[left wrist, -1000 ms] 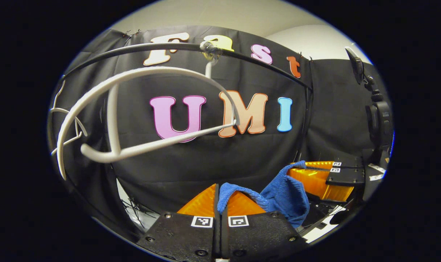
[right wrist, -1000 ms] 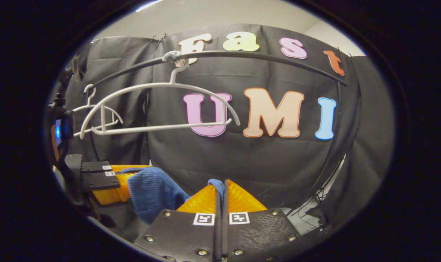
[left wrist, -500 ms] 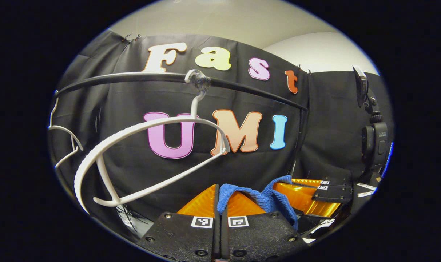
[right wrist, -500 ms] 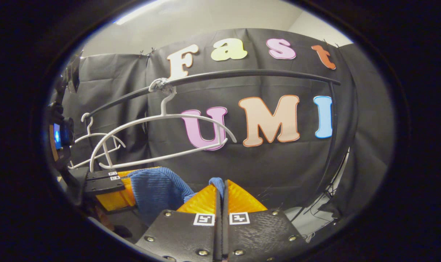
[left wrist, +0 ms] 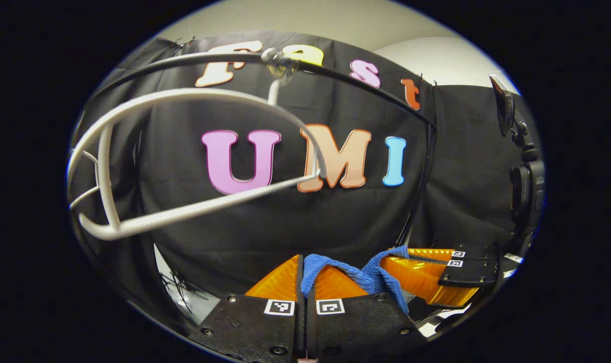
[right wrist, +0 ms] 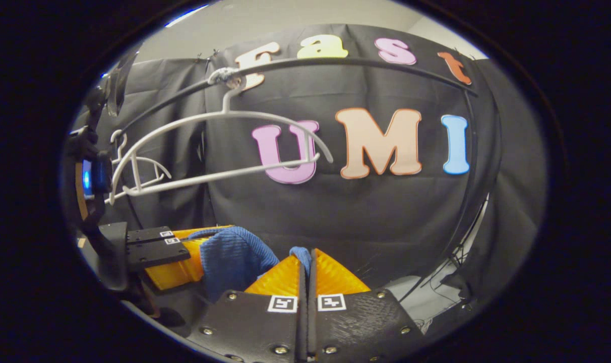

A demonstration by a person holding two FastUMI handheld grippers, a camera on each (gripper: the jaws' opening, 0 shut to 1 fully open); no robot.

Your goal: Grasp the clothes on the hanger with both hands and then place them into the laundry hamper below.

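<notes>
Left gripper (left wrist: 304,262): orange fingers pressed together, a fold of the blue cloth (left wrist: 381,275) pinched between the tips. In the left gripper view the cloth runs from there across to the right gripper (left wrist: 426,262), which sits just beside it, tips buried in the cloth.

Right gripper (right wrist: 308,254) in its own view: fingers closed tight on a small tuft of the same cloth (right wrist: 235,254). The bulk of the cloth bulges between this gripper and the left gripper (right wrist: 184,257), draped over the far gripper's orange fingers.

Cloth is off the hanger (left wrist: 184,151), hanging below it and held between both grippers.

Above the cloth: the white hanger, bare, tilted, hooked on the black rail (left wrist: 335,75). In the right gripper view the hanger (right wrist: 215,146) hangs from the rail (right wrist: 346,63) above and behind the cloth. A second white hanger (right wrist: 134,166) sits farther along the rail, beyond the first.

Behind the rail: black wall cloth (right wrist: 386,217).
</notes>
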